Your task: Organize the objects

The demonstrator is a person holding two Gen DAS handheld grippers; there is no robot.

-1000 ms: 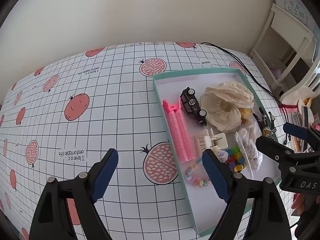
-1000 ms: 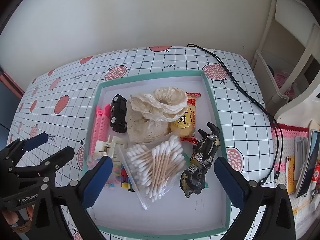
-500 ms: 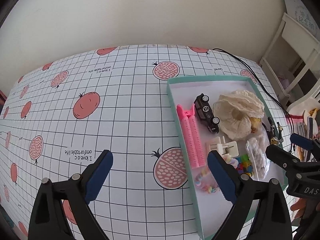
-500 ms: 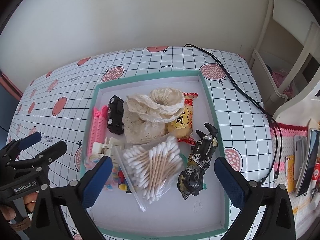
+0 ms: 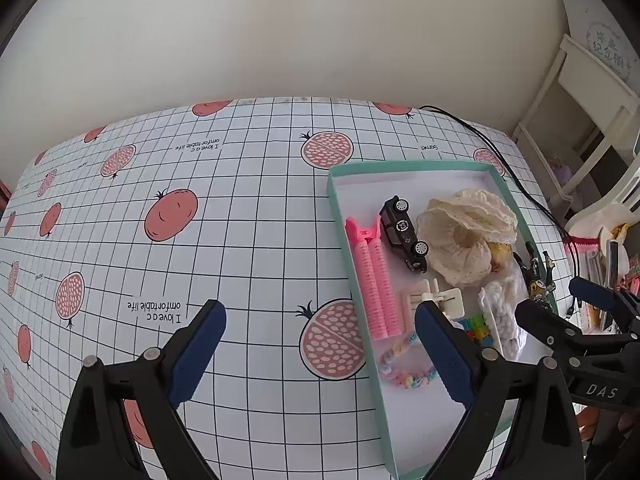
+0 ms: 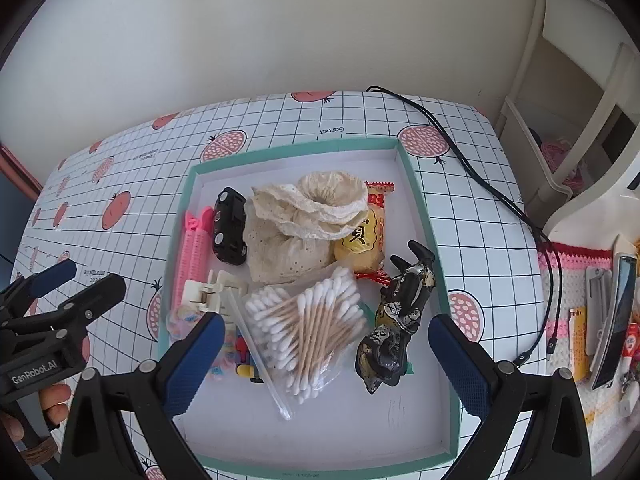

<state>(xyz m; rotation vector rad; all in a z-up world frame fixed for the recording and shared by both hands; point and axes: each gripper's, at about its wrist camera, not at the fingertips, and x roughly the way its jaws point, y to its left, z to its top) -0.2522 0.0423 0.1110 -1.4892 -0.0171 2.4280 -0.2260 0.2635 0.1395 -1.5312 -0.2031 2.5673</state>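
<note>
Your landmark is the shallow teal-rimmed cardboard tray (image 6: 424, 216) with a white floor, lying on the white grid-pattern tablecloth printed with pink pomegranates (image 5: 248, 240).

Left gripper (image 5: 320, 344): both blue-padded fingers are spread wide and hold nothing. It hovers over the tray's left rim, with one finger above bare tablecloth outside the tray and the other above the tray's near-left contents.

Right gripper (image 6: 326, 354): its fingers are likewise spread wide and empty. It hangs above the near half of the tray, its fingers straddling the clear zip bag of wooden-stemmed cotton swabs (image 6: 308, 328).

Tray contents:
- The pink ribbed hair-roller clip (image 6: 194, 252) lies along the left wall.
- The black toy car (image 6: 229, 226) sits just right of the clip, toward the far side.
- The cream lace fabric pouch (image 6: 308, 224) occupies the middle, touching the car.
- The yellow snack packet with red edges (image 6: 366, 240) lies partly under the pouch's right side.
- The black-and-gold figurine (image 6: 400, 320) lies near the right wall, just beside the swab bag.
- The white plastic clip (image 6: 212, 292) sits at the near end of the pink clip.
- Small coloured beads and a pastel bead bracelet (image 5: 404, 368) lie in the near-left corner.

A black cable (image 6: 480, 184) runs across the tablecloth outside the tray's right wall.
</note>
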